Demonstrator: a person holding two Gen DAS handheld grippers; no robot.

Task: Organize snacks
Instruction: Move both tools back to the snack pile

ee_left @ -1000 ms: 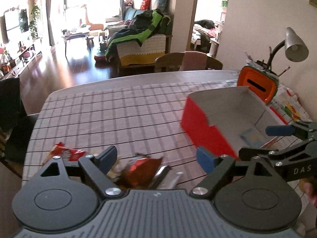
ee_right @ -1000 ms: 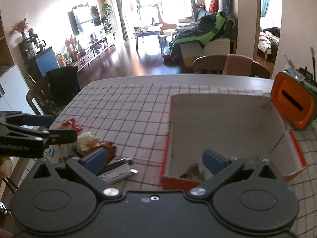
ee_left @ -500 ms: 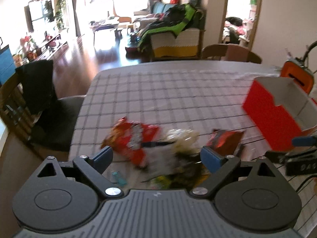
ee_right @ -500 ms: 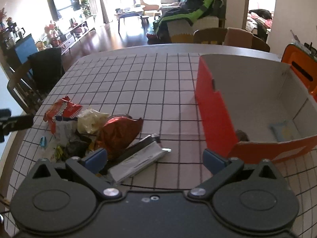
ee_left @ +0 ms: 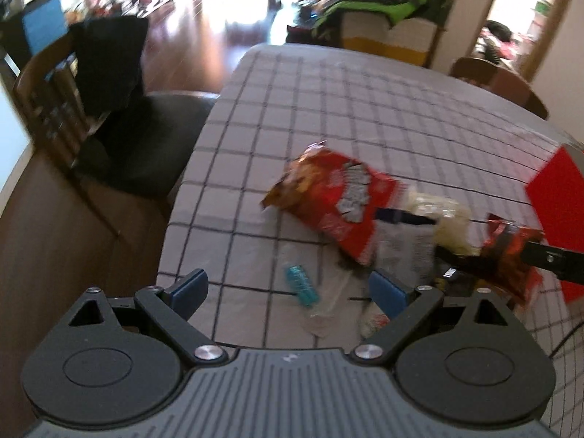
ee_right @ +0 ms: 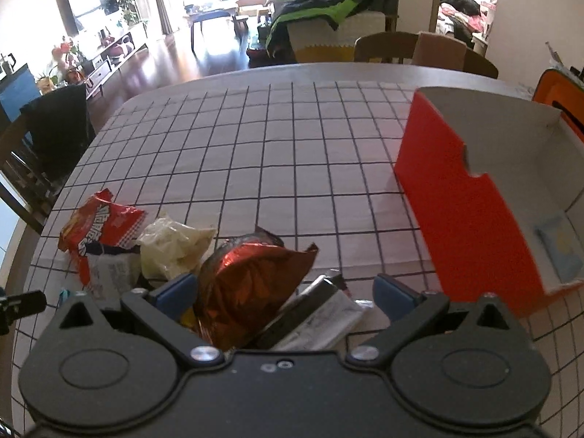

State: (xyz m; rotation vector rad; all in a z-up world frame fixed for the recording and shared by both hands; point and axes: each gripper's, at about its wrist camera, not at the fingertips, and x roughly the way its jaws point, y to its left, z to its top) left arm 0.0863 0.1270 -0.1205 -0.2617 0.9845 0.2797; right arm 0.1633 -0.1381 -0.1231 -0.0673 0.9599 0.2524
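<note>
Two wide-spread fingers of the left gripper, jaws having just been opening, are holding nothing, framing a small teal wrapper at lower centre; a red chip bag is lying mid-frame on the checked tablecloth.

Right wrist view: the right gripper is standing wide open, unclamped, around a shiny red foil bag at lower centre; the red box is sitting at right.

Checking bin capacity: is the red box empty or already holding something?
Nearly empty. The red box shows a mostly bare white interior with one small pale packet inside.
</note>
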